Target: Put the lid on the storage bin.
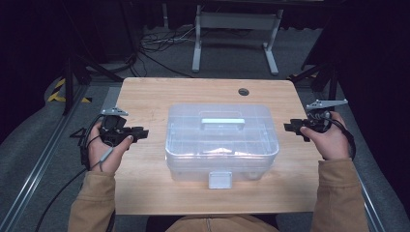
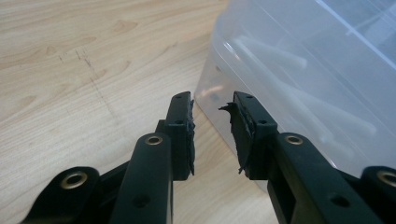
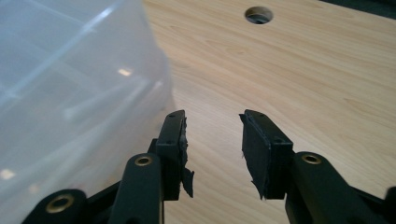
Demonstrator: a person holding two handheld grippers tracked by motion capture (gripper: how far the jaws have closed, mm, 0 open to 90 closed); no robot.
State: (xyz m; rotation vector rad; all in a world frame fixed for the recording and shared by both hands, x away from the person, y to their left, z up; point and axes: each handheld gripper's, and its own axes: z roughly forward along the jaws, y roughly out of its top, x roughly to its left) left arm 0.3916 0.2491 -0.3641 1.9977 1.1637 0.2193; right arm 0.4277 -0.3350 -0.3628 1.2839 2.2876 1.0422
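While the clear lidded box (image 1: pixel 222 142) sits latched at mid-surface, the left gripper (image 1: pixel 141 132) and right gripper (image 1: pixel 290 127) flank it with jaws spread and empty, judged an approach step; next requires closing in on it.

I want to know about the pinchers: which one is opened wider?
The right gripper: its jaws stand farther apart than the left gripper's. Both sit beside the clear plastic box, holding nothing.
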